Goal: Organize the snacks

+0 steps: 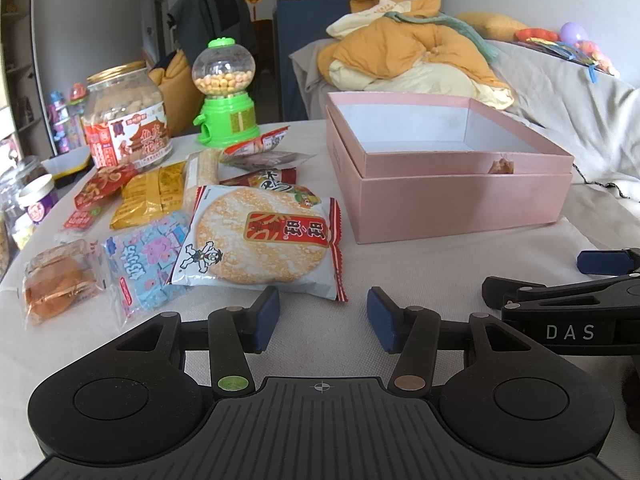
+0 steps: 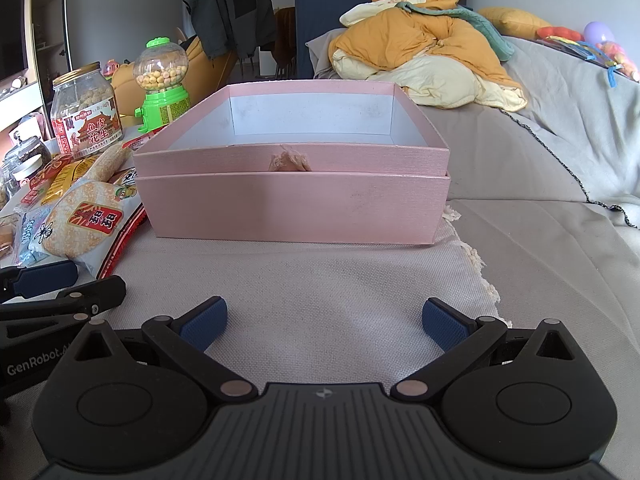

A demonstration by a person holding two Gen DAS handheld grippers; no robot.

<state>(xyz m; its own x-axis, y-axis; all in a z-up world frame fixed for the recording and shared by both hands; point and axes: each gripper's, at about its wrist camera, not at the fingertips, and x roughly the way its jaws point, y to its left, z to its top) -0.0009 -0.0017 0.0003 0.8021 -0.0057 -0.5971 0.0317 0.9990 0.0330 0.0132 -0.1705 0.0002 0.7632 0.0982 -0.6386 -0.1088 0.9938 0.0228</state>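
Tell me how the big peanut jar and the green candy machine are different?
The peanut jar is a wide tub with a gold lid and a red and white label; the candy machine has a round clear globe on a bright green base with a green cap. The jar looks bigger. Both stand upright and hold small round snacks.

My left black plastic gripper (image 1: 323, 318): blue ribbed pads, green and copper pivot discs. My right black gripper (image 2: 323, 322): silver rivets, crosshair mark.
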